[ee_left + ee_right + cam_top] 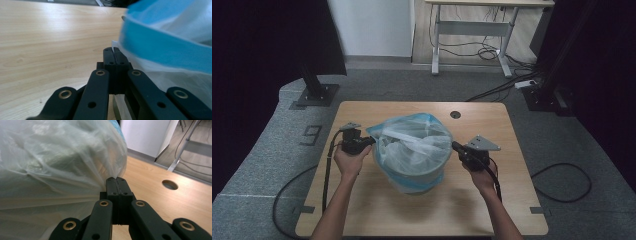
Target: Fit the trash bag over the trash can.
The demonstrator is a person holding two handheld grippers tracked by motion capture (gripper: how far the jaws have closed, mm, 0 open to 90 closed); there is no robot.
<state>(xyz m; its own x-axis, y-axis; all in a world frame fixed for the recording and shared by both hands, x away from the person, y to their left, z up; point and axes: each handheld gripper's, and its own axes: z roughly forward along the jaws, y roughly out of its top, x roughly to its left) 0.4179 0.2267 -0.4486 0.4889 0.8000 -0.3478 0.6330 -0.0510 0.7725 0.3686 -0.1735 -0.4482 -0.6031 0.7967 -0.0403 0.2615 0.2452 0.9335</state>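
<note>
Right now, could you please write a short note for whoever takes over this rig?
Left claw: shut on the bag's edge at the bin's left side.
Right claw: shut on the bag at the right side.
The grey bin stands mid-table; the clear, blue-banded bag sits in it, its top draped over the rim.
Done: both sides gripped.
Left: probably seating the bag fully around the rim, then letting go.

We read one mark: a dark "9" point(312, 134) on the grey floor mat point(267, 150), just left of the table's far-left corner, seen from the high view. We find no readable text or brand on the bag, bin, table or grippers.
</note>
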